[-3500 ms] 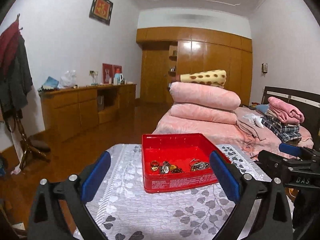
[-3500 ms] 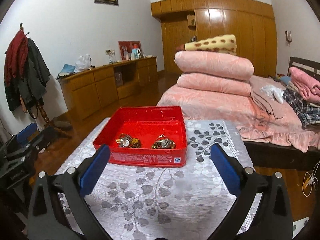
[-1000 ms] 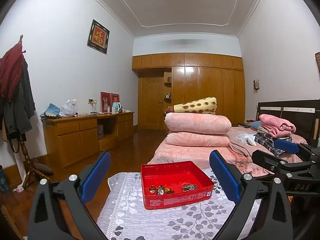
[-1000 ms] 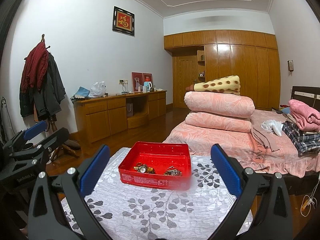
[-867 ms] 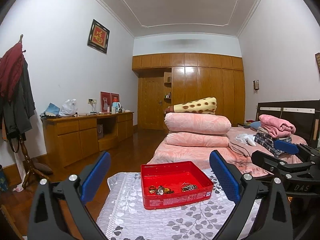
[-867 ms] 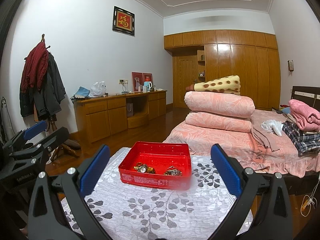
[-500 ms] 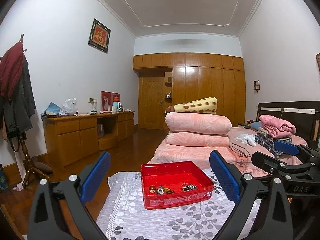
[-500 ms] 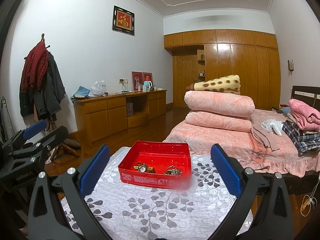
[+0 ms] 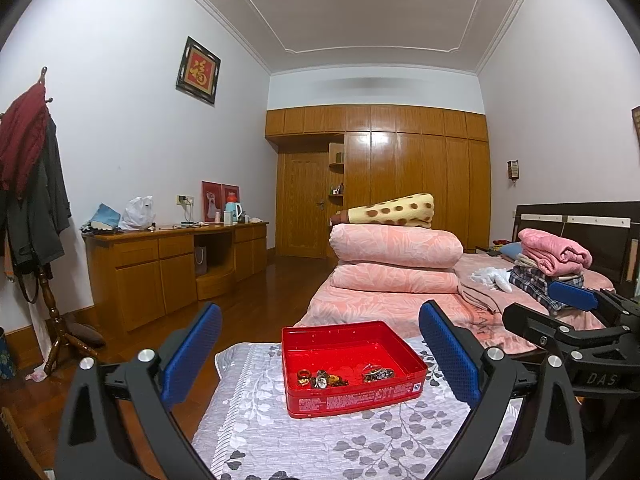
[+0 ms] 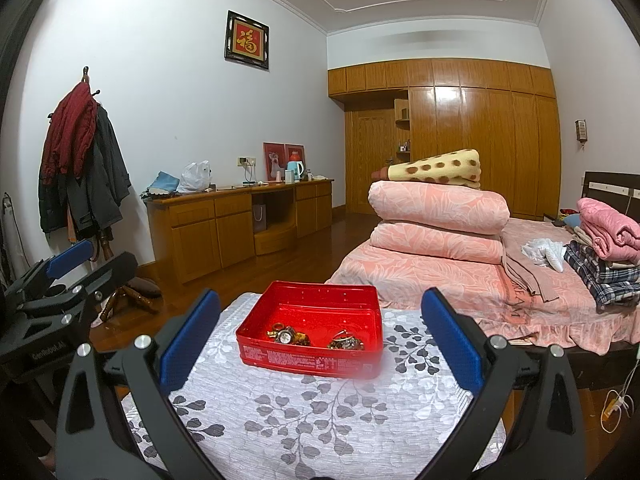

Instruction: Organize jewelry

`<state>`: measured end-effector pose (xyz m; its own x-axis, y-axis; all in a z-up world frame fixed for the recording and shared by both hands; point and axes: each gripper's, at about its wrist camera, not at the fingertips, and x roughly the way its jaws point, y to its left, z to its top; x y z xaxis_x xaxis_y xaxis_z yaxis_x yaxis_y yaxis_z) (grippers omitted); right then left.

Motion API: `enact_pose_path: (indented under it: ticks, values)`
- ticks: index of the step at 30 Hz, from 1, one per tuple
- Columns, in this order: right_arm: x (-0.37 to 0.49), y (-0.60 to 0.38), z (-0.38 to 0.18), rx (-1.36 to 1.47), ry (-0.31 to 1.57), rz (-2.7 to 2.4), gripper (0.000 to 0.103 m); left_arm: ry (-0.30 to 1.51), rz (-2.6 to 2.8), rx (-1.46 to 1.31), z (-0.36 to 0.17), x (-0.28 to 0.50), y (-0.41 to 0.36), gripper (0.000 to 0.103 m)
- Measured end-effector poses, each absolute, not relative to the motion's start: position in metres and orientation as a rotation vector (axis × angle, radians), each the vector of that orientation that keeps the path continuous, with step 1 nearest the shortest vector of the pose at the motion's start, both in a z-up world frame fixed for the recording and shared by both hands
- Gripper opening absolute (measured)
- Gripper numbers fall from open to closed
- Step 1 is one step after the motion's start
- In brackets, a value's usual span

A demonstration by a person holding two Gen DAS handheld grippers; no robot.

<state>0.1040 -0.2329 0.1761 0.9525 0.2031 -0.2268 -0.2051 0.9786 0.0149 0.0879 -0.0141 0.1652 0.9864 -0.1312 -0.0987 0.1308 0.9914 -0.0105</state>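
Note:
A red tin box (image 9: 352, 394) (image 10: 308, 358) sits on a table with a grey leaf-pattern cloth (image 9: 280, 432) (image 10: 340, 412). Inside it lie small pieces of jewelry (image 9: 320, 380) (image 10: 286, 336): rings, a watch and a bundle of chains (image 9: 378, 373) (image 10: 346, 343). My left gripper (image 9: 320, 354) is open and empty, held back from the box and above the table. My right gripper (image 10: 320, 334) is open and empty, also back from the box. Each gripper shows in the other's view, the right one (image 9: 576, 320) and the left one (image 10: 76, 276).
A bed with folded pink quilts (image 9: 396, 264) (image 10: 436, 220) stands just behind the table. A wooden desk (image 9: 172, 264) and a coat rack (image 10: 84, 168) line the left wall. Wood floor (image 9: 256, 308) lies between.
Since 3.5 s ago both grippers have pulled back and lifted away from the box, which now looks smaller. In the last second almost nothing moved.

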Motion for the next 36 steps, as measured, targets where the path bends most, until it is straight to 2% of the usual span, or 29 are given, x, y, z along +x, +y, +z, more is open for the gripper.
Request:
enact_pose_path:
  ticks: [36]
  values:
    - [0.102,-0.234,0.167,-0.011,0.239,0.205,0.098,0.101,-0.138,-0.011,0.164,0.089,-0.015,0.097]
